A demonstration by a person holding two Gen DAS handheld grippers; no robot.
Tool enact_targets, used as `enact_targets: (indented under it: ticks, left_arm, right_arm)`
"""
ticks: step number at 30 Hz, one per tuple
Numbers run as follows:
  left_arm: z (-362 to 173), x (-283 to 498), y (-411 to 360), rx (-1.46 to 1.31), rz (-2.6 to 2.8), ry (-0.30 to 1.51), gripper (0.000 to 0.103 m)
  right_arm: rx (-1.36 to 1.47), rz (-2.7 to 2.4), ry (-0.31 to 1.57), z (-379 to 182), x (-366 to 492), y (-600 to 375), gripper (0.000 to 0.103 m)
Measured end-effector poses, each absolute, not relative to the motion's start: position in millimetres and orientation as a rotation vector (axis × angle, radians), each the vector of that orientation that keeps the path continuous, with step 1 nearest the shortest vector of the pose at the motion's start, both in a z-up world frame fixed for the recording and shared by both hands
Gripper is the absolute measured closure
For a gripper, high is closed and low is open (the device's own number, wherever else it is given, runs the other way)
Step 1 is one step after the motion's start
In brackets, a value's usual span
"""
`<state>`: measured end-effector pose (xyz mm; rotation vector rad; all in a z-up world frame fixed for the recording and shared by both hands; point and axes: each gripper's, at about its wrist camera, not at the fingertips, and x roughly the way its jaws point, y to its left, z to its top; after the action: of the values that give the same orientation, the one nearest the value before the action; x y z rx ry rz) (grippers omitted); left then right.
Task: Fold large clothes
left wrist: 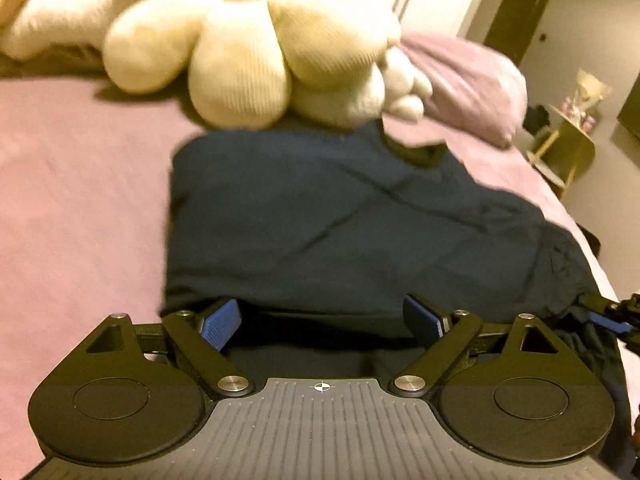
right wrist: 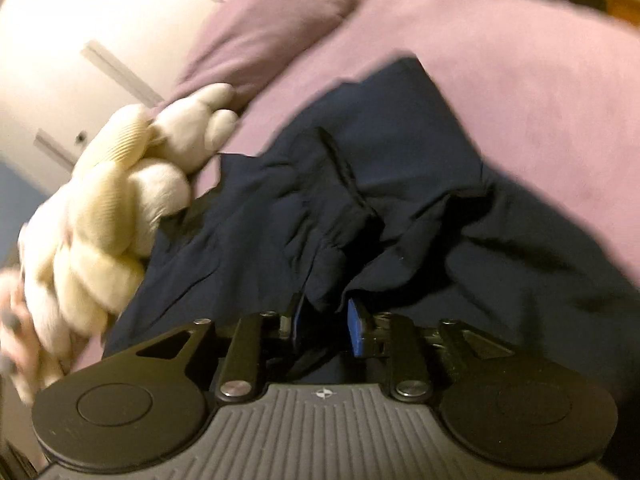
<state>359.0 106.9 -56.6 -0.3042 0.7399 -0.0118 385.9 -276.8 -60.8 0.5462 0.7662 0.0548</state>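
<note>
A dark navy garment (left wrist: 340,216) lies rumpled on the pink bedsheet (left wrist: 72,200). The left gripper (left wrist: 322,320) stands spread wide at its near edge; the right gripper (right wrist: 326,320) pinches a bunched fold.

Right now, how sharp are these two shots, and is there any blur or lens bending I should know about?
Left wrist view: the plush toy is smeared by motion blur, the navy garment is soft, and the left gripper is crisp; warm, dim light. Right wrist view: heavier blur across the bedsheet and toy, fisheye curving the edges, while the right gripper stays sharp.
</note>
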Motion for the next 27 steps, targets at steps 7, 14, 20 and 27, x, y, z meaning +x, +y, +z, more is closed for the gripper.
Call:
enact_targets:
  ticks: [7, 14, 20, 27]
  left_arm:
    - [-70.2, 385.9, 105.1, -0.287, 0.106, 0.792, 0.011]
    - [-68.0, 364.5, 99.9, -0.224, -0.008, 0.82, 0.011]
    - [-34.8, 337.7, 99.7, -0.125, -0.048, 0.671, 0.007]
    - [-78.7, 391.1, 104.2, -0.13, 0.129, 0.803, 0.009]
  right_arm:
    - [0.279, -0.022, 0.632, -35.8, 395.5, -253.6, 0.091]
    - [0.091, -0.062, 0.728, -78.2, 432.6, -247.9, 0.096]
    - [0.06, 0.009, 0.682, -89.7, 424.6, -259.9, 0.098]
    - [0.019, -0.039, 0.67, -90.4, 420.8, -247.4, 0.098]
